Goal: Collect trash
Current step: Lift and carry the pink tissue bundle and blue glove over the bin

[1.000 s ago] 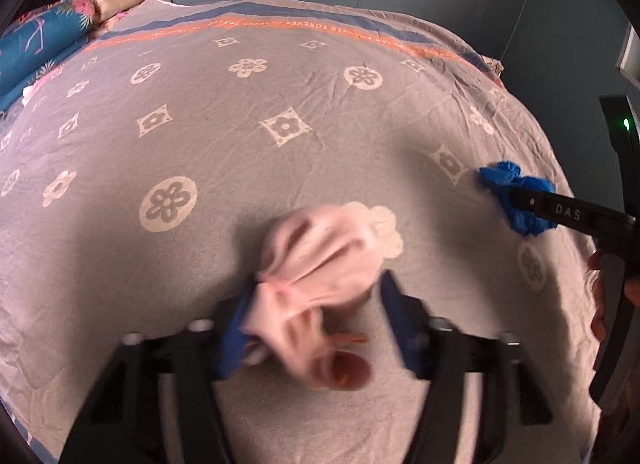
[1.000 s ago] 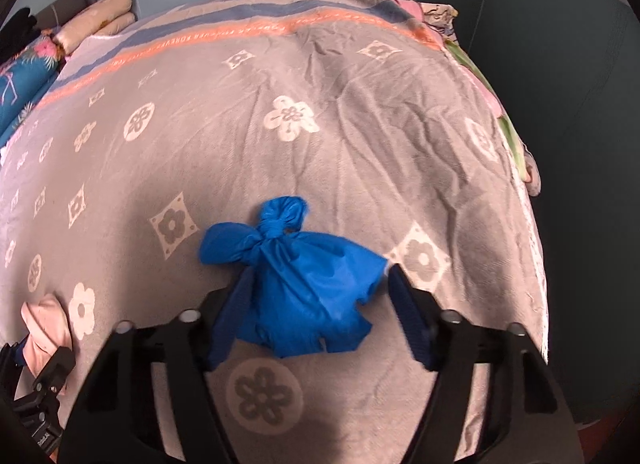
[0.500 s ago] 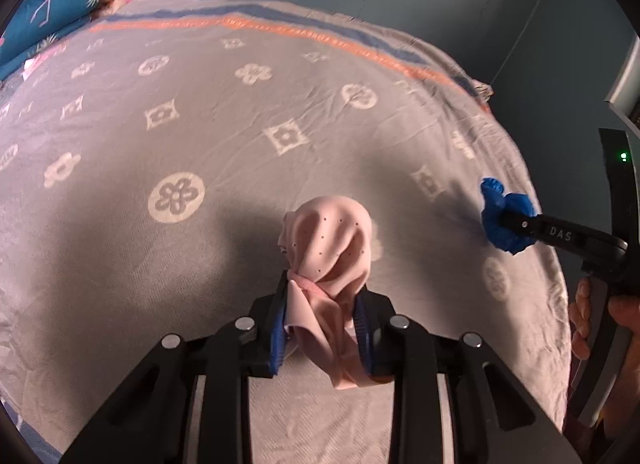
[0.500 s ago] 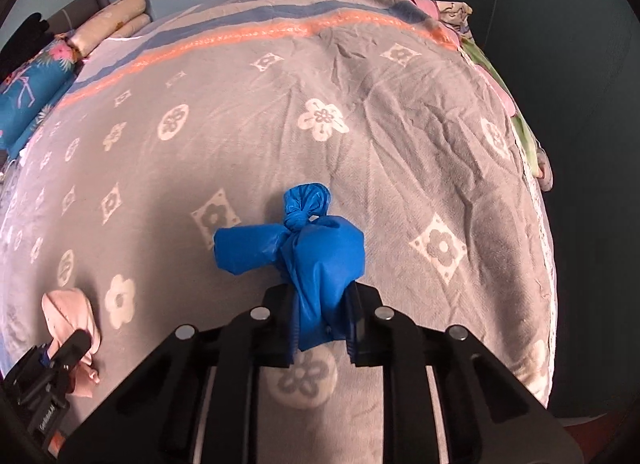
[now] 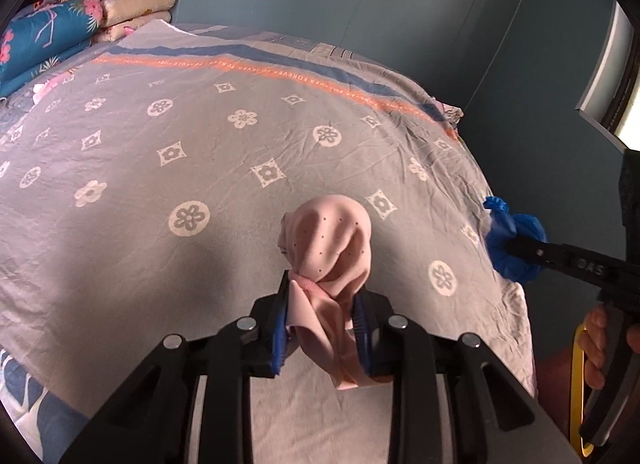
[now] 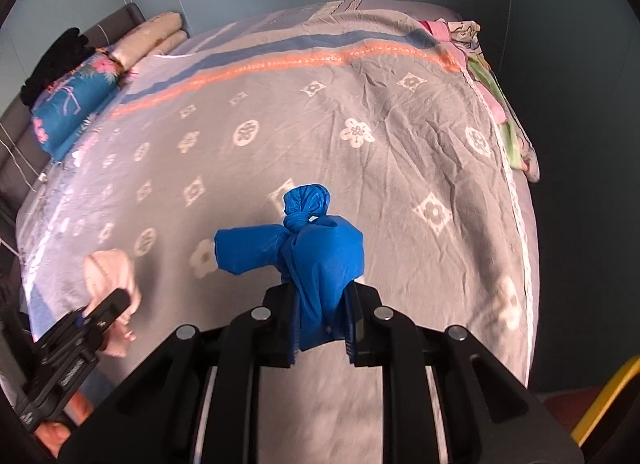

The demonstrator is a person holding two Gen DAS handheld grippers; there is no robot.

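My left gripper (image 5: 322,306) is shut on a knotted pink bundle (image 5: 330,248) and holds it above the grey patterned bedspread (image 5: 180,152). My right gripper (image 6: 322,306) is shut on a knotted blue bundle (image 6: 316,248) and holds it above the bedspread (image 6: 400,152). The blue bundle also shows at the right of the left wrist view (image 5: 516,244), pinched by the right gripper. The pink bundle shows at the lower left of the right wrist view (image 6: 110,276), held by the left gripper.
Folded blue floral bedding (image 5: 44,40) and beige pillows (image 5: 136,4) lie at the head of the bed. Crumpled coloured cloth (image 6: 504,112) hangs at the bed's far right corner. A yellow edge (image 6: 604,400) shows at the lower right. Teal walls surround the bed.
Both grippers closed on their bundles, the left on the pink one and the right on the blue one, and lifted them off the bedspread.
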